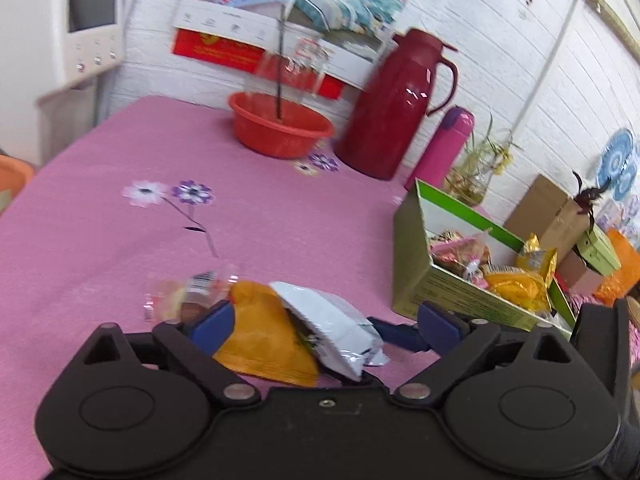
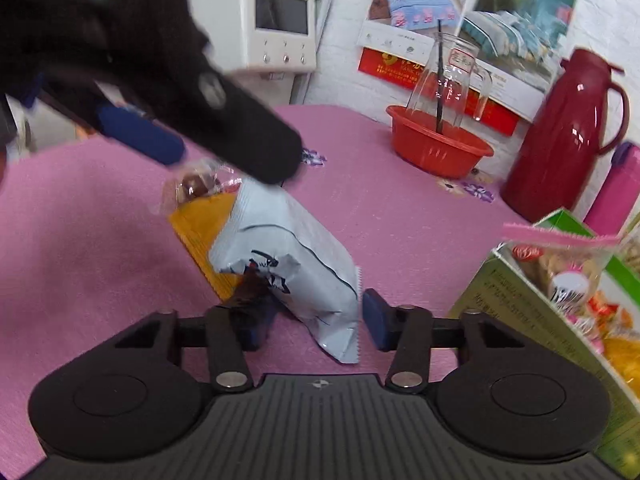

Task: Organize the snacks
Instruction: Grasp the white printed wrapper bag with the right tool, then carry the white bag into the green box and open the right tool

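On the pink tablecloth lie a white foil packet [image 1: 340, 312] [image 2: 288, 248], an orange packet [image 1: 260, 332] [image 2: 200, 228] under it, and a clear-wrapped snack [image 1: 180, 296] [image 2: 196, 188] beyond them. My left gripper [image 1: 326, 320] [image 2: 208, 156] is open wide, its blue pads astride the orange and white packets. My right gripper [image 2: 316, 320] is open with the white packet's near end between its pads; the right pad sits just clear of the serrated edge. One right finger [image 1: 396, 336] shows in the left wrist view. A green box [image 1: 416, 248] [image 2: 520, 292] of snacks stands to the right.
At the back of the table stand a red basin [image 1: 280, 128] holding a glass jug [image 2: 448, 76], a red thermos [image 1: 396, 108] and a pink bottle [image 1: 444, 148]. A cardboard box [image 1: 540, 212] and smaller boxes sit behind the green box. A white machine [image 1: 68, 24] is at far left.
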The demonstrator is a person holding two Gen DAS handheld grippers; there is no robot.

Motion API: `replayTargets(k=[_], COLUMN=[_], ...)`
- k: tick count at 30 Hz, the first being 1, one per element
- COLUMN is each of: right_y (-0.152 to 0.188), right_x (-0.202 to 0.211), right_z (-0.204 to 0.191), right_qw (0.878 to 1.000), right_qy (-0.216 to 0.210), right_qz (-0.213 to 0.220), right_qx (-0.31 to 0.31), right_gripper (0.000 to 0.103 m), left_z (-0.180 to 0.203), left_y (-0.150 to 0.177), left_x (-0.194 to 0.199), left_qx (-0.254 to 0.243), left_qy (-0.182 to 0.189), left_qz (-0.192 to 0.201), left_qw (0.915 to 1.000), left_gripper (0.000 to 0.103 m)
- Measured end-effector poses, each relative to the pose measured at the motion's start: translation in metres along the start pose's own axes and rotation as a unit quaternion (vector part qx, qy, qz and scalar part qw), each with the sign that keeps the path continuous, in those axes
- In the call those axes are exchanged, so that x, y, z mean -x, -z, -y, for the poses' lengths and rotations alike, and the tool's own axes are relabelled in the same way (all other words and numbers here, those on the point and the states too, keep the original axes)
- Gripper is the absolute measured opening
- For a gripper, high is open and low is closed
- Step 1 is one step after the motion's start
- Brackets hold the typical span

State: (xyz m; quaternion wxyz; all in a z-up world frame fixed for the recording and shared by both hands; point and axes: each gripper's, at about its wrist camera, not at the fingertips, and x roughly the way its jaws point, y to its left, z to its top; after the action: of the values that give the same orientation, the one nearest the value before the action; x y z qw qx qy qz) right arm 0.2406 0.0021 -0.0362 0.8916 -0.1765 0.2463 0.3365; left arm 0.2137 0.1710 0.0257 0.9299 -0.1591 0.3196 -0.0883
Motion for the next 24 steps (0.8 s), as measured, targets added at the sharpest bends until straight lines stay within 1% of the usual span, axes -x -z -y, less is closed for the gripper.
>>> replayTargets(k=[1, 2, 4, 6, 7, 9, 11, 14, 16, 18, 21, 24], right_y=[0.001, 0.003, 0.010, 0.018, 0.021, 0.026, 0.030, 0.036, 0.039, 0.041, 0.040, 0.038], right_x=[0.002, 0.005, 0.014, 0.025, 0.029, 0.037, 0.045, 0.058, 0.067, 0.081, 0.105, 0.126], right_z=[0.000, -0.001, -0.004, -0.010, -0.011, -0.010, -0.008, -0.003, 0.000, 0.006, 0.020, 0.037], right_qw=[1.000, 1.000, 1.000, 1.000, 1.000, 1.000, 1.000, 1.000, 1.000, 0.999, 0.996, 0.993], right_qy=[-0.001, 0.000, 0.004, 0.007, 0.008, 0.009, 0.009, 0.008, 0.014, 0.023, 0.042, 0.066], right_qz=[-0.002, -0.002, 0.005, 0.011, 0.012, 0.010, 0.010, 0.011, 0.017, 0.033, 0.062, 0.088], right_qx=[-0.005, -0.004, 0.010, 0.026, 0.027, 0.019, 0.007, -0.009, -0.014, -0.021, -0.039, -0.051], right_gripper=[0.063, 0.057, 0.056, 0.054, 0.054, 0.054, 0.053, 0.053, 0.052, 0.050, 0.050, 0.050], left_z=[0.003, 0.004, 0.006, 0.009, 0.013, 0.020, 0.026, 0.038, 0.049, 0.063, 0.091, 0.119], left_y=[-0.001, -0.001, -0.002, 0.001, 0.003, 0.009, 0.016, 0.024, 0.024, 0.020, 0.011, -0.001], left_x=[-0.006, -0.014, -0.024, -0.028, -0.029, -0.033, -0.035, -0.035, -0.030, -0.025, -0.016, -0.013], left_qx=[-0.003, -0.003, 0.005, 0.003, -0.004, -0.020, -0.029, -0.035, -0.037, -0.049, -0.070, -0.094], left_qy=[0.001, 0.000, 0.007, 0.014, 0.012, 0.010, 0.013, 0.016, 0.022, 0.028, 0.043, 0.062], left_qz=[-0.005, -0.012, -0.024, -0.028, -0.031, -0.048, -0.063, -0.072, -0.068, -0.057, -0.034, -0.011], left_qw=[1.0000, 0.9999, 0.9997, 0.9995, 0.9994, 0.9986, 0.9975, 0.9966, 0.9968, 0.9968, 0.9961, 0.9936], left_gripper=[0.103, 0.103, 0.103, 0.100, 0.097, 0.080, 0.069, 0.070, 0.070, 0.069, 0.067, 0.066])
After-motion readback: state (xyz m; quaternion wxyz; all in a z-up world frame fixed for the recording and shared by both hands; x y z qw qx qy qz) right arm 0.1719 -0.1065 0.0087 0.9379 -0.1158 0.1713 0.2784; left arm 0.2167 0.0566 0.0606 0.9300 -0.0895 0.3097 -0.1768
